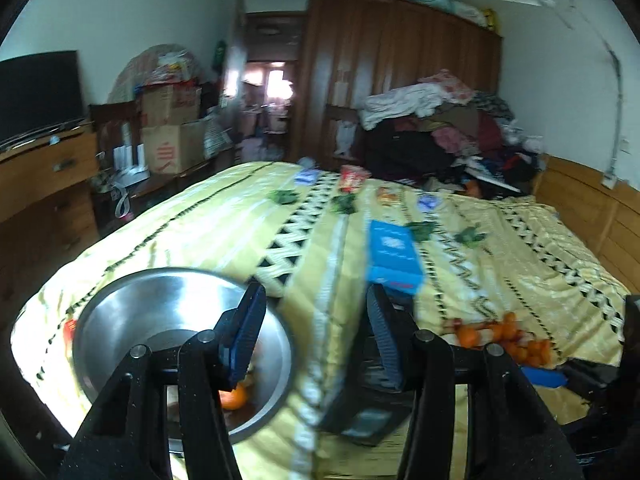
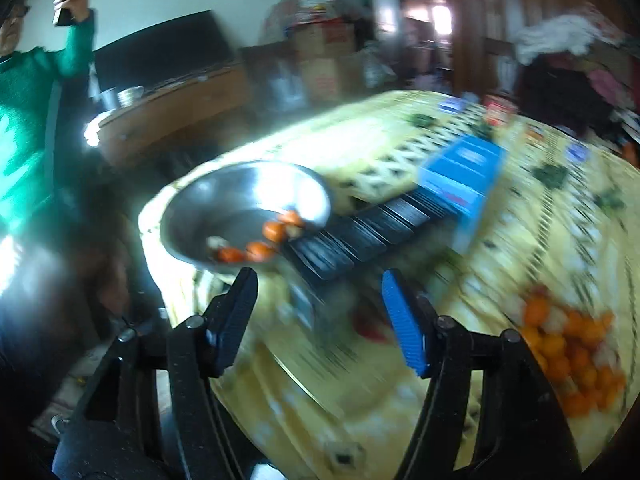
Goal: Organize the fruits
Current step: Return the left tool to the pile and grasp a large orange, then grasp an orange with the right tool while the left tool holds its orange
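We are observing the left gripper (image 1: 312, 332) standing with jaws apart and empty, its ribbed blue pads (image 1: 244, 336) over a round, polished steel bowl (image 1: 120, 320) on the yellow patterned quilt (image 1: 240, 220). The right gripper (image 2: 320, 320) is likewise parted, holding nothing. Small round orange fruits (image 2: 272, 240) are lying in the bowl; a loose heap (image 2: 572, 352) is sitting on the quilt beside a blue rectangular box (image 2: 460, 176).

Round steel bowl (image 1: 132, 320), by the left gripper's left finger: shiny brushed metal.
Yellow patterned bedspread (image 1: 224, 220), beyond the fingers: soft woven cloth.
Blue finger pads (image 2: 404, 320): ribbed plastic.
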`<state>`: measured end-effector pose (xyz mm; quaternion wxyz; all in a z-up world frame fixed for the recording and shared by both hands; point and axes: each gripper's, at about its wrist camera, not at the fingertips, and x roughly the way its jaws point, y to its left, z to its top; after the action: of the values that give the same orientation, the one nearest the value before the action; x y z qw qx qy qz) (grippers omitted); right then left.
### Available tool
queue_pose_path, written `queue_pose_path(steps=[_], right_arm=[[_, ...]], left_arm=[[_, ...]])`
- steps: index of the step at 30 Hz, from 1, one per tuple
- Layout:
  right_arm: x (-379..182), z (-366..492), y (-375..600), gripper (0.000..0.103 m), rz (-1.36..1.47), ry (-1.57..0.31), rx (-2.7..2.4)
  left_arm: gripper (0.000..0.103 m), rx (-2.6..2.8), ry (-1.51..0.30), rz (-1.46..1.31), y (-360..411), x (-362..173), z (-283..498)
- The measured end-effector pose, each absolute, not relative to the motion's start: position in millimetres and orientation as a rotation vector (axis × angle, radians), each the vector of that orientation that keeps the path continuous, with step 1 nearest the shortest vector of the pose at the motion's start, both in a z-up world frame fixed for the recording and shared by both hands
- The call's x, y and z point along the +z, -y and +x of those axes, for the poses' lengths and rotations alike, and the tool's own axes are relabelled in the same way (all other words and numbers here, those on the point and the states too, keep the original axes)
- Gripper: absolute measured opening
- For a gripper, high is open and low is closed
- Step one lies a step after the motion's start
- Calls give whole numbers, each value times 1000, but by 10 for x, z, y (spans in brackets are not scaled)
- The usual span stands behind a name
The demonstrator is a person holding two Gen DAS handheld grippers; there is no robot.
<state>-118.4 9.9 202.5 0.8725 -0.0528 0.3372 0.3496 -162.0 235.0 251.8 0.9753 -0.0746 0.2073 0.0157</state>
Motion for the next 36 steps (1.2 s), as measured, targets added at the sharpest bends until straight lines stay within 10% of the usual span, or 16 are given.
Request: queue_pose_path(steps=[13, 36], right_arm=[[1158, -1321, 1973, 67, 135, -967, 305], [767, -1116, 2663, 67, 282, -998, 297]], left_arm=[[47, -562, -865, -147, 108, 1077, -493], [43, -505, -975, -2, 829, 315, -128]])
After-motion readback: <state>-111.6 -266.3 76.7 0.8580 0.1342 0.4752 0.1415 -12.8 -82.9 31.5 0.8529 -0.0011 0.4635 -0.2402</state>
